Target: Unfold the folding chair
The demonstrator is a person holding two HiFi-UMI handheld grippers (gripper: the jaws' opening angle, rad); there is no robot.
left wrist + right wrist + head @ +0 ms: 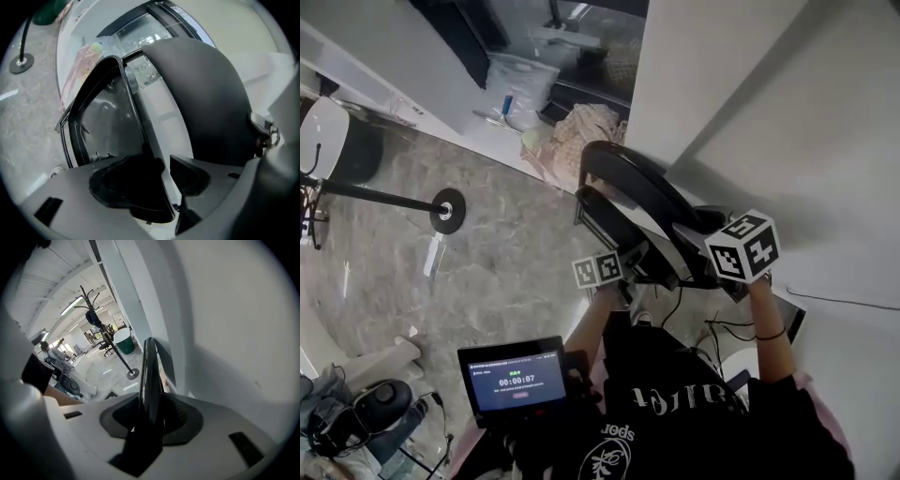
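Note:
A black folding chair [628, 192] leans folded against a white wall, with its curved backrest [211, 103] and its seat frame [101, 122] close together. My left gripper [628, 264] reaches in low at the chair's left side. In the left gripper view my left gripper [164, 180] is open, with a black frame tube [133, 112] running down between its jaws along the left pad and a pale gap before the right pad. My right gripper [698, 246] sits on the chair's right side. In the right gripper view my right gripper [150, 420] is shut on the chair's thin black edge [151, 376].
A white wall [750, 94] stands right behind the chair. A black pole with a round base [445, 208] lies across the marble floor to the left. Crumpled cloth and bags [581, 131] sit beyond the chair. A small screen [514, 380] hangs at my chest. Cables [717, 328] trail by my feet.

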